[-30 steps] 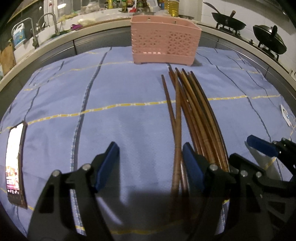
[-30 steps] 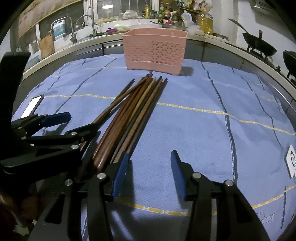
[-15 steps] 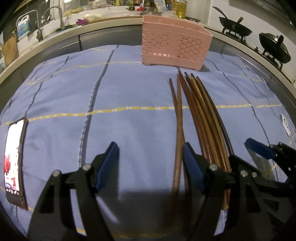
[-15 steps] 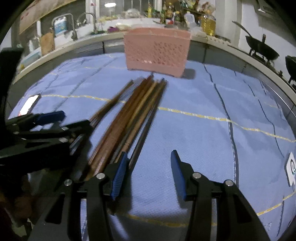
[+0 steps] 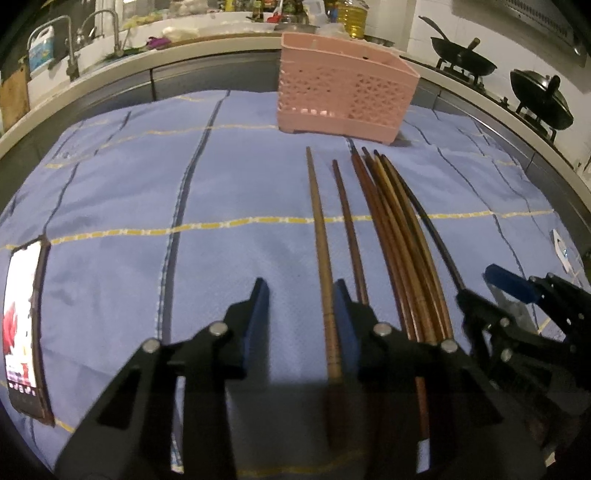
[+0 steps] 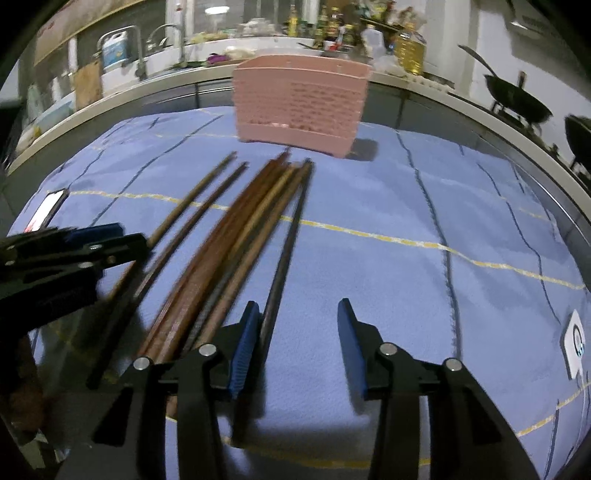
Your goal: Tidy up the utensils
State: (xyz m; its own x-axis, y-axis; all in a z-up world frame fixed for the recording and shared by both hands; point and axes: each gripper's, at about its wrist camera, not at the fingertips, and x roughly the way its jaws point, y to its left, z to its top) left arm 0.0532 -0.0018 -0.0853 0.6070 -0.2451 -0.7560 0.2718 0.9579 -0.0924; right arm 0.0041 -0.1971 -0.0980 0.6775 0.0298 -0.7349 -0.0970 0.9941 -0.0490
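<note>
Several wooden chopsticks (image 5: 397, 236) lie lengthwise on the blue cloth (image 5: 147, 184), tips toward a pink plastic utensil basket (image 5: 343, 99) at the far side. One light brown chopstick (image 5: 323, 266) lies apart on the left, its near end between the jaws of my open left gripper (image 5: 301, 325). My right gripper (image 6: 297, 345) is open and low over the cloth; a dark chopstick (image 6: 284, 258) lies just inside its left finger. The bundle (image 6: 229, 251) and basket (image 6: 299, 107) also show in the right wrist view.
A phone (image 5: 24, 325) with a lit screen lies at the cloth's left edge. A small white tag (image 6: 574, 343) lies at the right. A counter with a sink tap (image 5: 107, 33), bottles and two black woks (image 5: 539, 99) runs behind the basket.
My left gripper has narrowed and shifted right so one chopstick lies between its jaws. The chopsticks have spread apart, two lying separate on the left. The right gripper moved left beside the dark chopstick.
</note>
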